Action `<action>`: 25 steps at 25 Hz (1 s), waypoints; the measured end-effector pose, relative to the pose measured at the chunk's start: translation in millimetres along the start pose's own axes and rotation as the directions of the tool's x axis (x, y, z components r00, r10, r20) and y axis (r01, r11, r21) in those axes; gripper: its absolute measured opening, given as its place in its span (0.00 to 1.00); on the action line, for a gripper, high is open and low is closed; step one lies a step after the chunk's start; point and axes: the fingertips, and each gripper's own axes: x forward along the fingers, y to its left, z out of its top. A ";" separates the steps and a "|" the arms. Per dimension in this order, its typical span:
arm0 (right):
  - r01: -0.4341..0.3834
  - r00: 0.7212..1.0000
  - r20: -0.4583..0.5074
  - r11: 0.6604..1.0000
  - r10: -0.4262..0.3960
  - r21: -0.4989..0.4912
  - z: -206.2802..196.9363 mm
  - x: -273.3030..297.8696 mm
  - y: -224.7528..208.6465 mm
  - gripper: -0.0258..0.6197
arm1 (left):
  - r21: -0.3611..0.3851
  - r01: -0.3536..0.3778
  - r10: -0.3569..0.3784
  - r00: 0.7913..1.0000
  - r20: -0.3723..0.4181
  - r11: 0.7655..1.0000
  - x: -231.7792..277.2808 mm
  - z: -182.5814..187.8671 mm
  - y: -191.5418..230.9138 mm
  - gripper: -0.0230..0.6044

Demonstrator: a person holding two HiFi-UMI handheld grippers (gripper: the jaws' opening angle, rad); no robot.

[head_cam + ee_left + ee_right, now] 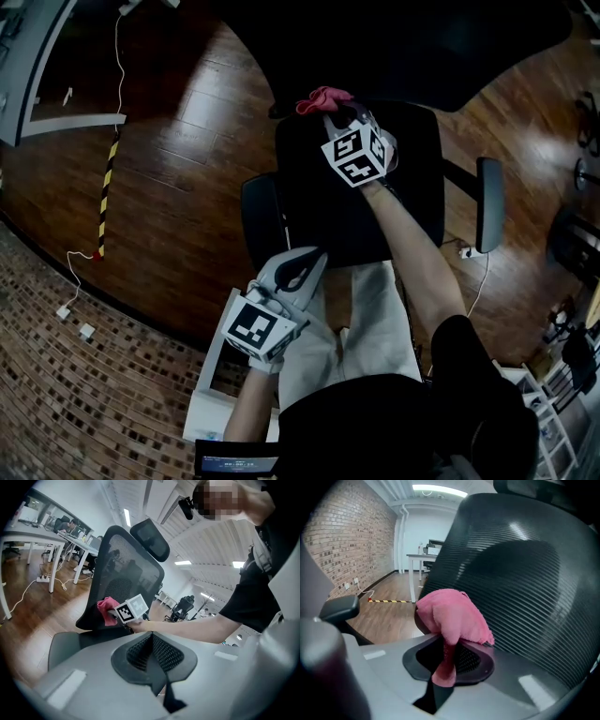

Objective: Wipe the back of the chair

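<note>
My right gripper [451, 654] out front, cloth [452, 613] between its jaws. Cloth against chair back [520, 583], low on its left side. My left gripper [152, 654] nearer me, seemingly before seat [375, 206] front edge. Armrest [340, 607] left of cloth. Desk [423, 556] behind chair, tape [389, 601] on floor near it.
</note>
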 end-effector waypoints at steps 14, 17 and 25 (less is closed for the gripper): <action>0.218 0.971 -0.144 0.957 -0.192 0.193 -122.1 -63.5 -147.4 0.11 | 0.029 0.069 -0.067 0.995 -0.073 0.997 64.7 0.5 -38.5 0.02; 0.254 0.961 -0.174 0.939 -0.217 0.231 -138.5 -77.4 -162.5 0.11 | 0.034 0.084 -0.081 0.993 -0.081 0.996 72.1 0.4 -46.3 0.02; 0.332 0.942 -0.177 0.870 -0.286 0.365 -156.4 -116.8 -202.1 0.11 | 0.070 0.128 -0.121 0.988 -0.091 0.989 88.0 6.5 -59.1 0.02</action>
